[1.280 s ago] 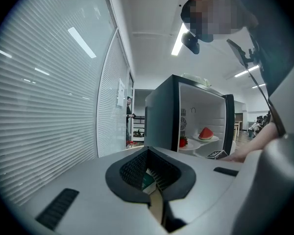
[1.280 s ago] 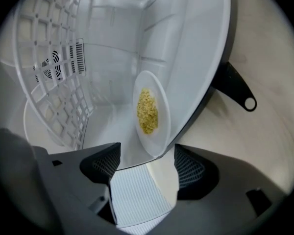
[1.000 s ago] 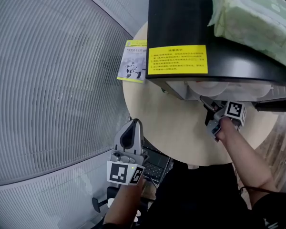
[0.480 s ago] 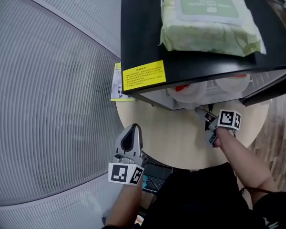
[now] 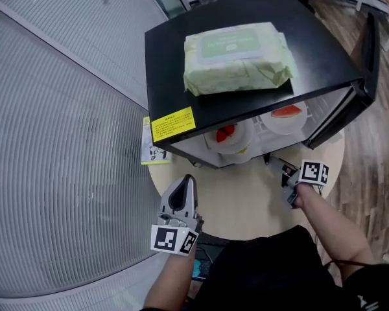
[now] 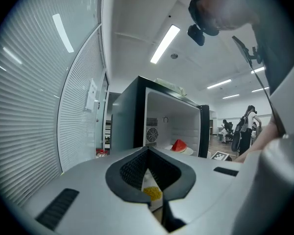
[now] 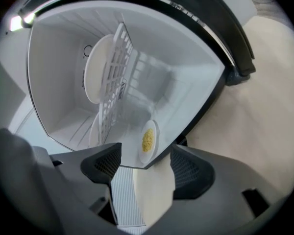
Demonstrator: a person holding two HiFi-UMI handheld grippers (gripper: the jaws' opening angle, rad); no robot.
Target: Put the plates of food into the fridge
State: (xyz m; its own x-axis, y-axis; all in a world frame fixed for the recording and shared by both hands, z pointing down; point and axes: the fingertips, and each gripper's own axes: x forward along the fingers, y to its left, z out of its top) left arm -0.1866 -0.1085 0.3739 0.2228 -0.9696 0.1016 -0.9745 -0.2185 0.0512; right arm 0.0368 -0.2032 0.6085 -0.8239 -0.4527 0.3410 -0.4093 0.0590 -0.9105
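Corn plate (image 7: 148, 141) in fridge (image 7: 54, 82), right gripper view

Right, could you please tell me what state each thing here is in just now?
fridge: door swung open
watermelon plate: inside the fridge
corn plate: inside, near the front
wipes pack: lying flat on the fridge top
left gripper: shut, holding nothing
right gripper: open, holding nothing
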